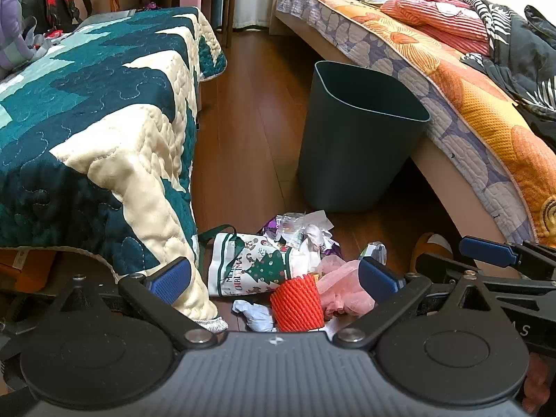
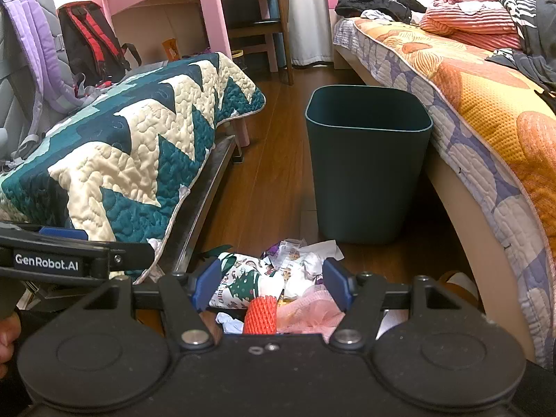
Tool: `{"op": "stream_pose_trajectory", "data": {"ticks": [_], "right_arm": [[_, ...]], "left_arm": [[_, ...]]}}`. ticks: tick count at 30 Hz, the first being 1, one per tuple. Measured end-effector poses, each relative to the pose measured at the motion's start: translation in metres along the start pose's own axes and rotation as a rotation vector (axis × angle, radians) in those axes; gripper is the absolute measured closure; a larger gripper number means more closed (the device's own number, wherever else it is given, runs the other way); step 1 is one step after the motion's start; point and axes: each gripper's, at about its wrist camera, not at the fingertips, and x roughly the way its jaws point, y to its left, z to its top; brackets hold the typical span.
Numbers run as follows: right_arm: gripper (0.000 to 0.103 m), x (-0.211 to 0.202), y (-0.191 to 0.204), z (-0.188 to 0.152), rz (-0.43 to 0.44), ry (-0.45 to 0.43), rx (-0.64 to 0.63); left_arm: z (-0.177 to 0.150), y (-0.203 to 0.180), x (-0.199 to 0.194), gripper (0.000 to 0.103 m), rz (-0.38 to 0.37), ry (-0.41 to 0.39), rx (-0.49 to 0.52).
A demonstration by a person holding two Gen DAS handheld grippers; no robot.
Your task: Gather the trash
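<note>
Your left tool (image 1: 274, 279) is spread wide with nothing between its blue pads, poised over the heap of trash (image 1: 295, 264) on the wooden floor (image 1: 250, 121). Your right tool (image 2: 272, 285) is released too, its pads apart and gripping nothing, hovering above the same heap (image 2: 288, 285); in the left wrist view you can see it just to the right of the left tool. The pile lies on the floor between the two beds, near the foot of the dark green bin (image 1: 354, 139), which stands upright and open just beside the bed with the orange flowered cover (image 1: 486, 111). In the heap you have a Christmas-print bag (image 1: 250, 267) with a green ribbon, a red foam net sleeve (image 1: 295, 304) closest to you, pink netting (image 1: 344, 288) touching it on the right, a crumpled white scrap (image 1: 253, 312) to its left, and clear and purple wrappers (image 1: 299, 229) at the far edge toward the bin. On your left, the bed with the teal and cream quilt (image 1: 104, 121) hangs down beside the pile. Backpacks (image 2: 62, 41) sit at its far end.
</note>
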Motion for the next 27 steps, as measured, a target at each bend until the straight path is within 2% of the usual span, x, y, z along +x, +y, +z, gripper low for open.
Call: {"op": "stream_pose_trajectory", "data": {"ticks": [27], "right_arm": [[0.038,-0.0008,0.0002,0.0008,0.008,0.000,-0.002]], "left_arm": [[-0.0014,-0.0019,-0.0006,0.000,-0.002,-0.002,-0.010]]}}
